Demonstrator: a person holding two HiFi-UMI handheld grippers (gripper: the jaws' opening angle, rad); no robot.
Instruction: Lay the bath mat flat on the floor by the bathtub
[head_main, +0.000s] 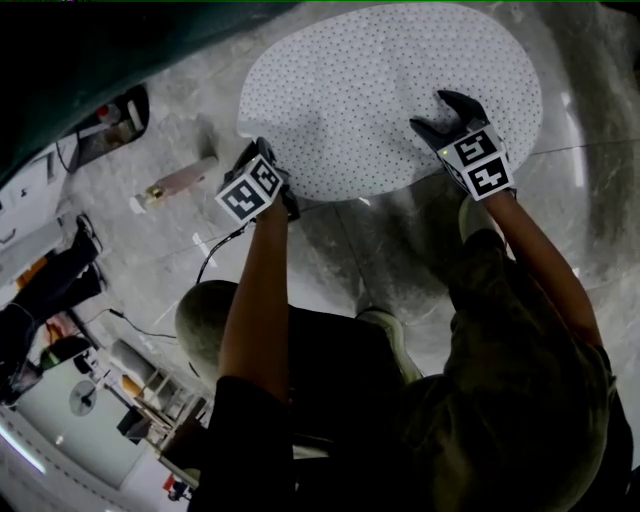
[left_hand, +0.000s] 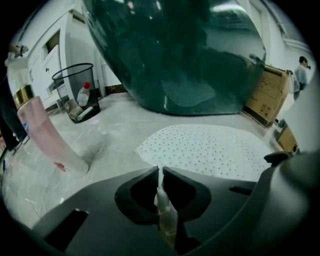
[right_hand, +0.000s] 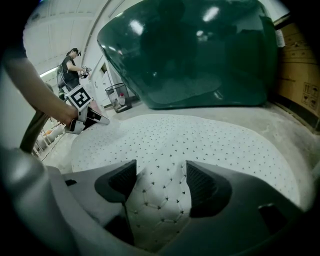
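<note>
With our left claw (left_hand: 160, 172) pinching the bath mat (left_hand: 210, 147) edge and our right claw (right_hand: 161, 175) grasping a fold, we should stretch it flat ahead of both claws and lower evenly.

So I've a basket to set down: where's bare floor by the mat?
Bare floor lies between the bath mat and the pink bottle, and between the mat and the cardboard boxes. Crowded by the wire bin.
</note>
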